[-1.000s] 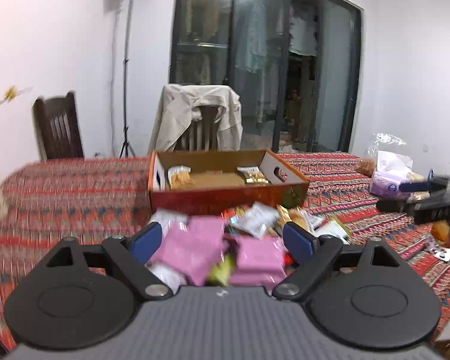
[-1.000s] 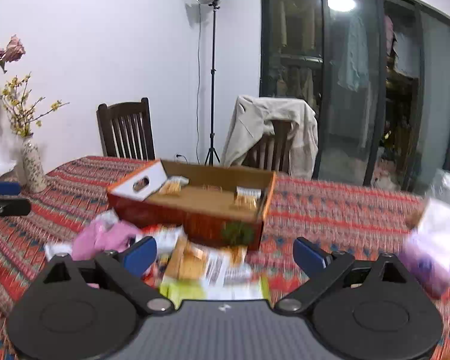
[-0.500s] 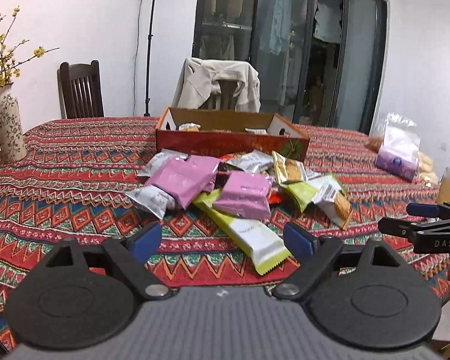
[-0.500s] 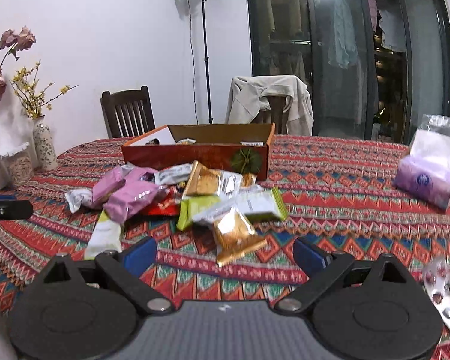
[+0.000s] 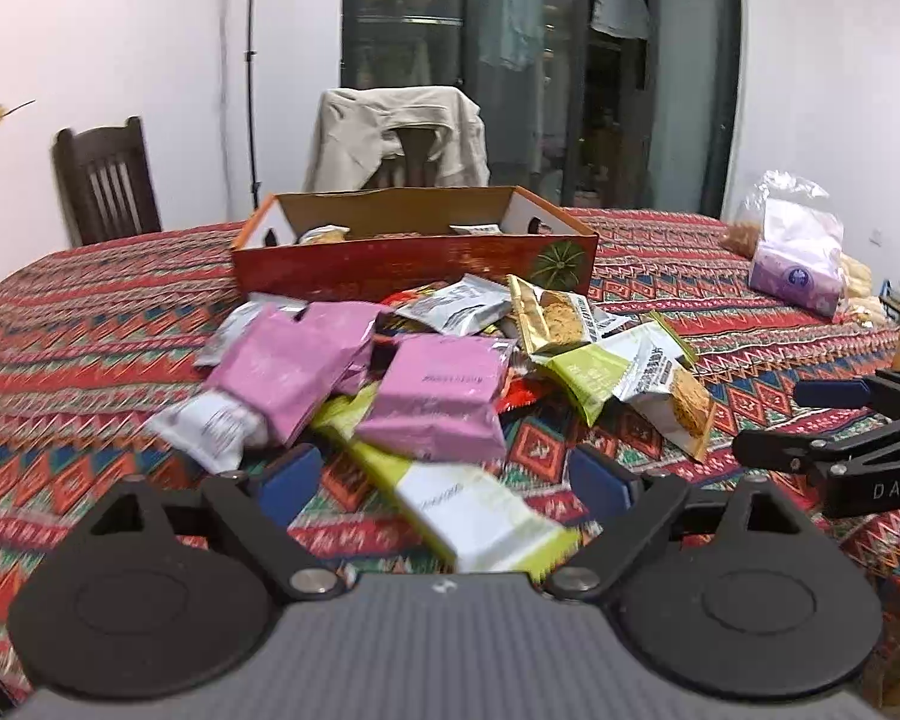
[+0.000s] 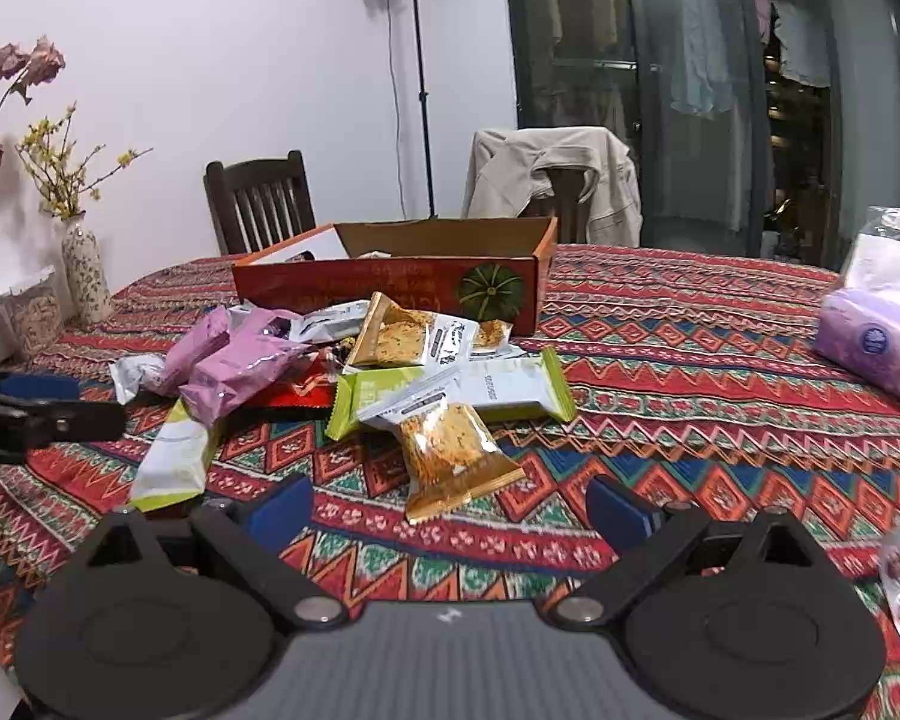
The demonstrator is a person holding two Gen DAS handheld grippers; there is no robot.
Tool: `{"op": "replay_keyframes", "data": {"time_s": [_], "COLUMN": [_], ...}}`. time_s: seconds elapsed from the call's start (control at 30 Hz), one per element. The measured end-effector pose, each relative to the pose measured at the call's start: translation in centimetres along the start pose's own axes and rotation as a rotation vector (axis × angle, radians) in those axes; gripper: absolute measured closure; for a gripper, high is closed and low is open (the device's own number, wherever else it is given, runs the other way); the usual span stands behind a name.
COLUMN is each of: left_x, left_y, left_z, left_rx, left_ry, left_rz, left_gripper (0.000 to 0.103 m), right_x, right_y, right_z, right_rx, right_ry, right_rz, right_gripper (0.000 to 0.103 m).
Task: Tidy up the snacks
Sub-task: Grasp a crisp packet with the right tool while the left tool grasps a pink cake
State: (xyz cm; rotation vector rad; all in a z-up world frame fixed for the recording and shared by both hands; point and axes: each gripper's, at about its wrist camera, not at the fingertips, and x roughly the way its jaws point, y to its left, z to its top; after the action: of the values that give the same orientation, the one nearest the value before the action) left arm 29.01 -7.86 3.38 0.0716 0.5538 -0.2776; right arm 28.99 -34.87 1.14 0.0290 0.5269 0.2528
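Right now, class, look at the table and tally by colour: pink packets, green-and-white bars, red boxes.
Pink packets: 2 clearly showing
Green-and-white bars: 2
Red box: 1
Total: 5

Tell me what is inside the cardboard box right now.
In the cardboard box, a biscuit packet shows at the left and a pale packet edge at the right. The red front wall covers the box floor, so anything lying lower cannot be seen.
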Motion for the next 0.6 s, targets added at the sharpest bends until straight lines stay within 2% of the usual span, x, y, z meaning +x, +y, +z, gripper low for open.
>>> {"op": "replay_keyframes", "data": {"time_s": [0.17,0.27,0.33,0.47,0.53,0.6], "left_x": [4.0,5.9,7.0,8.7,9.3,9.4], "left_y": [0.6,1.1,1.3,1.7,1.8,1.8], "left_z": [1.6,2.4,2.8,3.2,3.1,3.0], "left_rx": [0.003,0.001,0.005,-0.01,-0.024,-0.013], "left_ry": [0.031,0.045,0.053,0.078,0.094,0.083], "left_rz": [-0.034,-0.064,-0.085,-0.122,-0.13,-0.112], "left_gripper": [0.01,0.01,0.01,0.011,0.016,0.028], "right_x": [2.9,4.6,5.6,7.1,7.6,8.0], "right_y": [0.2,0.3,0.2,0.0,-0.1,-0.2], "right_z": [1.1,1.8,2.3,2.7,2.8,2.6], "right_rx": [-0.046,-0.081,-0.092,-0.108,-0.105,-0.101], "right_ry": [0.033,0.05,0.065,0.086,0.097,0.112], "right_rz": [0.028,0.025,0.029,0.035,0.041,0.047], "right_gripper": [0.011,0.022,0.032,0.037,0.044,0.047]}}
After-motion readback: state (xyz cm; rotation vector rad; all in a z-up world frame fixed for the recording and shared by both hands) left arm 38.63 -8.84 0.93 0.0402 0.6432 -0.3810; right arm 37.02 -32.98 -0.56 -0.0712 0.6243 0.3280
